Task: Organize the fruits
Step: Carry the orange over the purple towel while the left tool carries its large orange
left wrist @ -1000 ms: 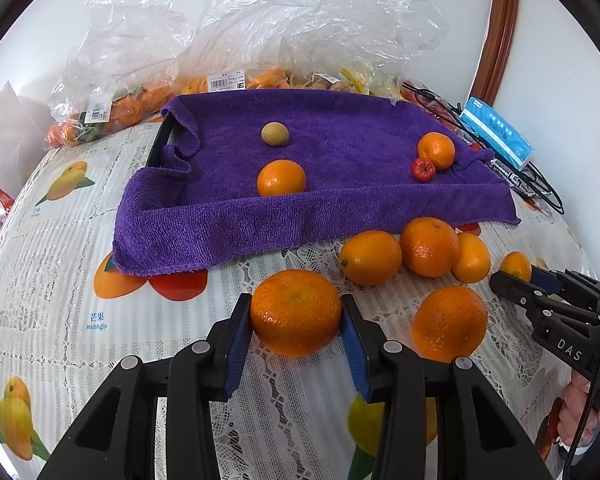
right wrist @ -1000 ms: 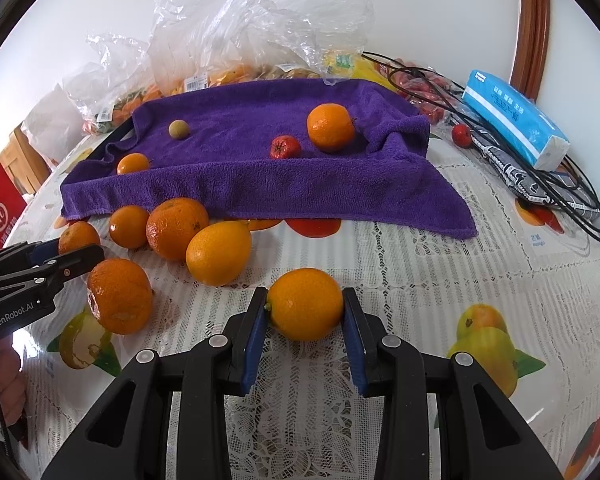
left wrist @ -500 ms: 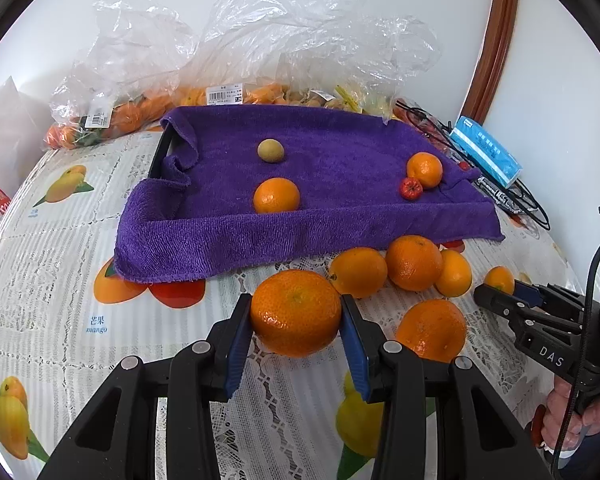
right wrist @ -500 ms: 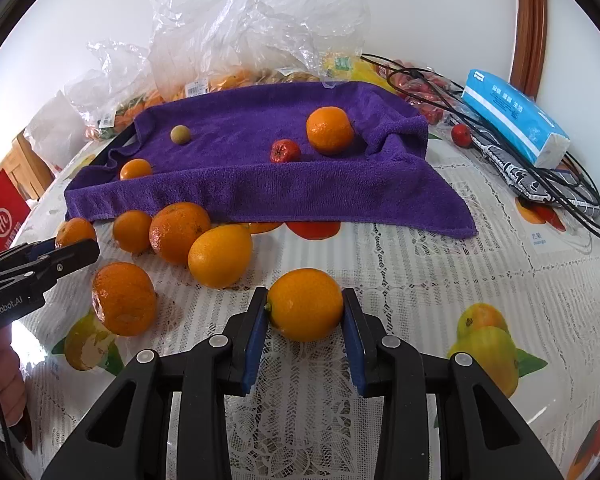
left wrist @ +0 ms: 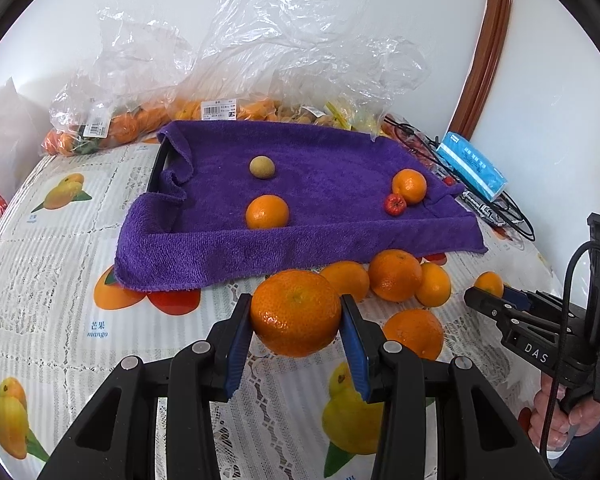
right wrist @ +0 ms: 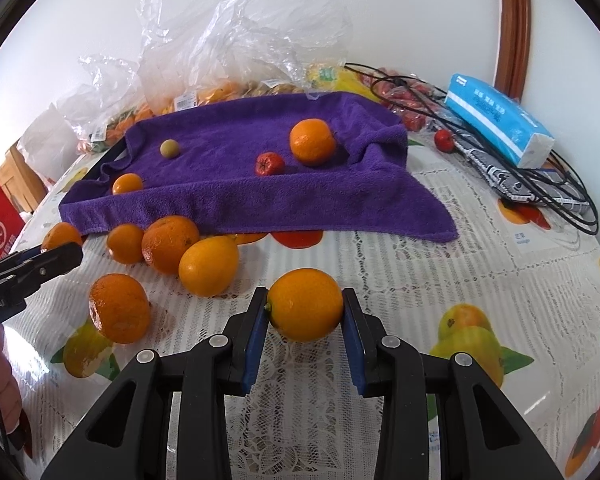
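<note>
Left claw (left wrist: 296,316) clamped on a mandarin (left wrist: 295,312), lifted above the bench (left wrist: 52,264); right claw (right wrist: 305,314) clamped on a smooth orange (right wrist: 305,305), low over the bench; towel (left wrist: 320,184) ahead holds four fruits, five more loose at its front edge; risk: round fruit set on the sloped towel may roll off or knock its neighbours; a hard squeeze could bruise the mandarin

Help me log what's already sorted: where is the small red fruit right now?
The small red fruit lies on the purple towel, at its right end in the left wrist view, touching the near-left side of an orange.
</note>
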Demonstrator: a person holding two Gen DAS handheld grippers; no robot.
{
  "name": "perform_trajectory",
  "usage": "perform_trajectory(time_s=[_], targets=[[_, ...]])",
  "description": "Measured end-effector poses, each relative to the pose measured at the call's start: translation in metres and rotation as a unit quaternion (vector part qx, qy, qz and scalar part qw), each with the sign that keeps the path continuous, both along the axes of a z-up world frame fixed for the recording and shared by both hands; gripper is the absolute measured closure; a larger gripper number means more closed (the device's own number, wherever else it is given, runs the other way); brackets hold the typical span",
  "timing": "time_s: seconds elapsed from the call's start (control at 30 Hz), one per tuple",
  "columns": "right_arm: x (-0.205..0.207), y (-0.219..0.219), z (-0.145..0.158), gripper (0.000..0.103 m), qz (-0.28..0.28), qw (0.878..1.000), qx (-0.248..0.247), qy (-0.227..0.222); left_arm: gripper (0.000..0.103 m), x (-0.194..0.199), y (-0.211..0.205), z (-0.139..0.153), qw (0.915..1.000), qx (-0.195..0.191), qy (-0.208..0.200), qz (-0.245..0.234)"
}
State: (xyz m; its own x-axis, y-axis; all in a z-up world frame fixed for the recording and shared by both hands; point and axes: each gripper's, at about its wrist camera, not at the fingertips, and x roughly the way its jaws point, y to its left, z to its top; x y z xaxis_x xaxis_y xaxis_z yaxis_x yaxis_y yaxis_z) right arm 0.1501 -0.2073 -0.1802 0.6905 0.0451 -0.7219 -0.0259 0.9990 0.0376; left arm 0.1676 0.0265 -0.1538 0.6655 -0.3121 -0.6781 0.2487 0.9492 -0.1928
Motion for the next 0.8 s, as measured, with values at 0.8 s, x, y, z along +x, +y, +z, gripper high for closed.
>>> perform_trajectory(time_s=[0.8], targets=[[0.035,0.016,0.081,0.067,0.022,0.996,0.013,-0.09,0.063,0.028,0.007,0.063,0.9974,0.004,-0.058,0.043]])
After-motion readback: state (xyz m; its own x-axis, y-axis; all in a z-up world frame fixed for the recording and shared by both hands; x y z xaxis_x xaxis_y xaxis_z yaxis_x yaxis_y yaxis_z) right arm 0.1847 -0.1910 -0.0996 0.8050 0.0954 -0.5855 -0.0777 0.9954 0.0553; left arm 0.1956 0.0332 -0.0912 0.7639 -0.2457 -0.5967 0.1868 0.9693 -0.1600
